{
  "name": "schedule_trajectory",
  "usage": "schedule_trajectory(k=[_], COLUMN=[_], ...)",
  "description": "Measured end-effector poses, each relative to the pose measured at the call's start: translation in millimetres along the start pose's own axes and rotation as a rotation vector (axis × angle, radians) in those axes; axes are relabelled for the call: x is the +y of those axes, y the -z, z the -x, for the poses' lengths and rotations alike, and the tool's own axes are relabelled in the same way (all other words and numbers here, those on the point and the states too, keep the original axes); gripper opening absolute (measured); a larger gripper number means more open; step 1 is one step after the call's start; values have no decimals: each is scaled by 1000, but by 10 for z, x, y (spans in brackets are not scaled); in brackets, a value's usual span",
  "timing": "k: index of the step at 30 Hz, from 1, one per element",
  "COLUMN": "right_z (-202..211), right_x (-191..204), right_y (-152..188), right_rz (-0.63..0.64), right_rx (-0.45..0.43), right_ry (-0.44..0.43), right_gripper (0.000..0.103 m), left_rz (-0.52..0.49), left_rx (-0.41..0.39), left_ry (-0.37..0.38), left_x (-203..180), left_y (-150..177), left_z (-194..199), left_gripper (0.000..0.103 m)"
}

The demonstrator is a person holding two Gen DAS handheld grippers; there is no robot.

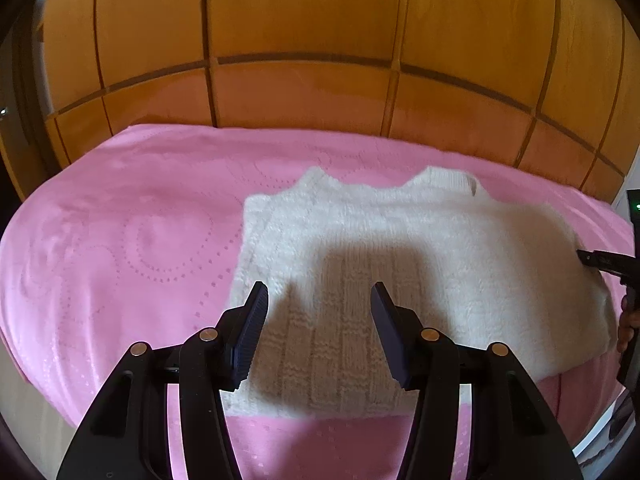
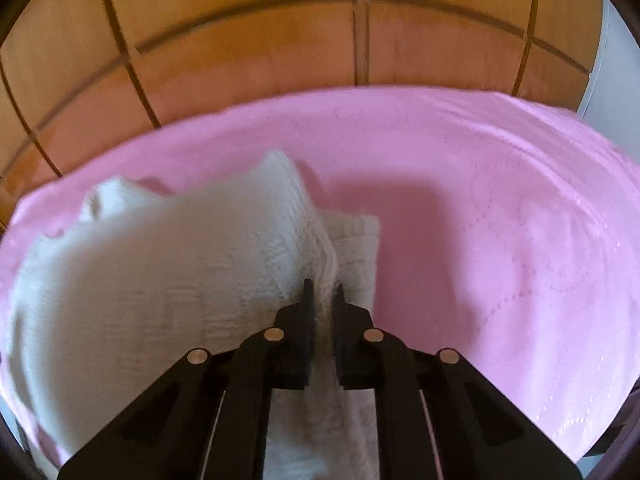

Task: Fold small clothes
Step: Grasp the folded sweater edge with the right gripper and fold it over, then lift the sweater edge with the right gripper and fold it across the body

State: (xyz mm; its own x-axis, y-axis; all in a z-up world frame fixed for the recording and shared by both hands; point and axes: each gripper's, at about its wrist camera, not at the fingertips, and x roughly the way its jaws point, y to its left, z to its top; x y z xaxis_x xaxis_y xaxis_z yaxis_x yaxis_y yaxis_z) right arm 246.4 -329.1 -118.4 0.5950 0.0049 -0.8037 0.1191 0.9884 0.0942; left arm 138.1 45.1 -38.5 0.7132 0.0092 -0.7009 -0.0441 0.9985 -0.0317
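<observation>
The small cream-white knitted sweater vest (image 1: 400, 248) lies flat on the pink embossed bedspread (image 1: 120, 240), neckline toward the far side, ribbed knit running down its front. It sits right of the middle in my left view, its lower hem near the front edge of the bed. From my right wrist its right side looks lifted into a soft ridge, with a fold of knit rising out of the flat part and a lower layer showing beside it on the cover.

My right gripper (image 2: 323, 292) is clamped on that raised side edge of the vest; the black fingers (image 2: 306, 320) stand almost together with a strip of white knit pinched between them. My left gripper (image 1: 318, 312) hangs over the lower front of the vest with its jaws apart and nothing between them; I cannot tell whether the tips touch the knit.

Behind the bed stands an orange-brown wooden panelled headboard (image 1: 304, 40). At the right border of my left view the other black tool reaches the vest's edge.
</observation>
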Motion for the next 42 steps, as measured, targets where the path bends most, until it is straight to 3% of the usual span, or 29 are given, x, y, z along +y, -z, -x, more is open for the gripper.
schedule_trajectory(k=[3, 7, 8, 9, 11, 19, 26, 28, 30, 33, 42], right_z=[-40, 36, 84, 154, 286, 257, 302, 297, 280, 285, 655], right_x=[-40, -255, -313, -366, -459, -527, -351, -305, -268, -184, -25], right_y=[45, 27, 29, 49, 80, 486, 587, 577, 561, 537, 389], right_rz=[-12, -130, -155, -181, -211, -246, -190, -171, -173, -148, -79], right_rx=[-22, -22, -27, -38, -77, 35, 68, 80, 100, 117, 102], right_ry=[-8, -130, -161, -178, -191, -393, -435, -428, -445, -438, -423], right_gripper=[6, 12, 27, 56, 68, 70, 69, 59, 41, 31, 27], left_rz=[9, -1, -6, -10, -9, -9, 6, 15, 18, 22, 38], left_rx=[29, 38, 40, 41, 51, 86, 84, 82, 80, 80, 86], left_ry=[8, 19, 23, 26, 31, 45, 48, 53, 56, 61, 75], left_x=[-10, -28, -34, -47, -66, -126, -87, -72, -65, -44, 9], left_y=[53, 99, 111, 128, 156, 251, 247, 252, 262, 267, 295], left_z=[-66, -62, -59, -58, -76, -127, -127, -130, -124, -145, -219], left_gripper=[52, 52, 52, 52, 52, 52, 52, 52, 52, 52, 52])
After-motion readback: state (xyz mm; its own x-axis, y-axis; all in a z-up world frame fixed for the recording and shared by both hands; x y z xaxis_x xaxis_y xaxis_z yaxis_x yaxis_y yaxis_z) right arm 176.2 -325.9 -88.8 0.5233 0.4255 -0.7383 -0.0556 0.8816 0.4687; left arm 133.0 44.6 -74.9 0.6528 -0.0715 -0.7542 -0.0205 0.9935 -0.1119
